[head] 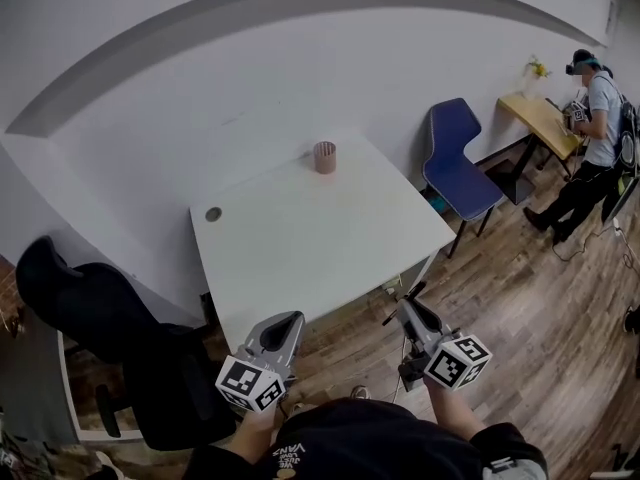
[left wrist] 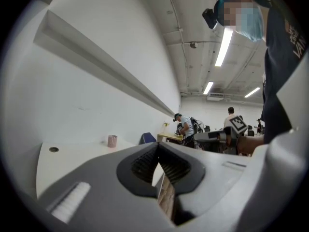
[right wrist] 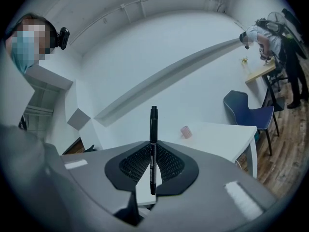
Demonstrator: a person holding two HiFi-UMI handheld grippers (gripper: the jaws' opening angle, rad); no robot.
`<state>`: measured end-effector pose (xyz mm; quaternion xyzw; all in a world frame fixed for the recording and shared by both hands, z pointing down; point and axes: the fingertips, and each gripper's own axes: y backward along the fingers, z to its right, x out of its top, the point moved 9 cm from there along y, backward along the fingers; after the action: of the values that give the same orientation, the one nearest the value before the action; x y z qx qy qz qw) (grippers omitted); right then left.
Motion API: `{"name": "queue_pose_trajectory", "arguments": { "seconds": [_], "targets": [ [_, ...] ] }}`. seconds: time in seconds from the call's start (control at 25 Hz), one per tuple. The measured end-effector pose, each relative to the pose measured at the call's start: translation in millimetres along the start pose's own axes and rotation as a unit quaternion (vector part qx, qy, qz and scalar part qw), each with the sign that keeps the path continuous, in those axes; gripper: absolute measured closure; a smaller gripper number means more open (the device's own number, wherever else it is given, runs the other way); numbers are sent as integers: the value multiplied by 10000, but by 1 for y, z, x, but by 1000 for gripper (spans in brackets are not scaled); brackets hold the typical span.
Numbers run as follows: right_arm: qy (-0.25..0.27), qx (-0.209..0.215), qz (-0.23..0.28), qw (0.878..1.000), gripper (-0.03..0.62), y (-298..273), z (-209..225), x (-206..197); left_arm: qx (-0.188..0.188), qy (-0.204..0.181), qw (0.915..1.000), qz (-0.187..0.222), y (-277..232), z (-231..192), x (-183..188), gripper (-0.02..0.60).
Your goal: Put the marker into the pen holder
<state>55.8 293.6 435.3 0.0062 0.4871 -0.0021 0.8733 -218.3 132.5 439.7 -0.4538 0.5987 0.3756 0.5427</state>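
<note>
While the right claw [right wrist: 153, 146] is clamped on it, the marker [right wrist: 153, 124] stands upright between the two pads. Its top end pokes well above the jaw tips and its lower end hangs below the pads. In the head view the marker [head: 404, 302] shows as a thin dark stick slanting out of the right claw [head: 408, 310]. It is held over the wooden floor [head: 520, 298], just off the near edge of the white worktop [head: 320, 253].

The pink holder [head: 325, 157] stands upright near the worktop's far edge, well apart from the marker and with bare worktop between them. From the right gripper view the holder [right wrist: 186, 132] sits beyond and to the right of the marker.

The left claw [left wrist: 158, 146] has its jaw tips together with nothing between them. It is held low beside the right one, also near the worktop's near edge [head: 290, 320]. A blue chair [head: 455, 158] stands to the right of the worktop.
</note>
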Motion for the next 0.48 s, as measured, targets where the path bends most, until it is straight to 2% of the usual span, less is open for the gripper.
{"name": "queue_pose_trajectory", "arguments": {
  "seconds": [0.24, 0.48],
  "targets": [
    [-99, 90, -168, 9998, 557, 4, 30, 10, 187, 51, 9998, -73, -17, 22, -9, 529],
    [-225, 98, -307, 9992, 557, -3, 46, 18, 257, 74, 9995, -174, -34, 26, -9, 529]
  ]
}}
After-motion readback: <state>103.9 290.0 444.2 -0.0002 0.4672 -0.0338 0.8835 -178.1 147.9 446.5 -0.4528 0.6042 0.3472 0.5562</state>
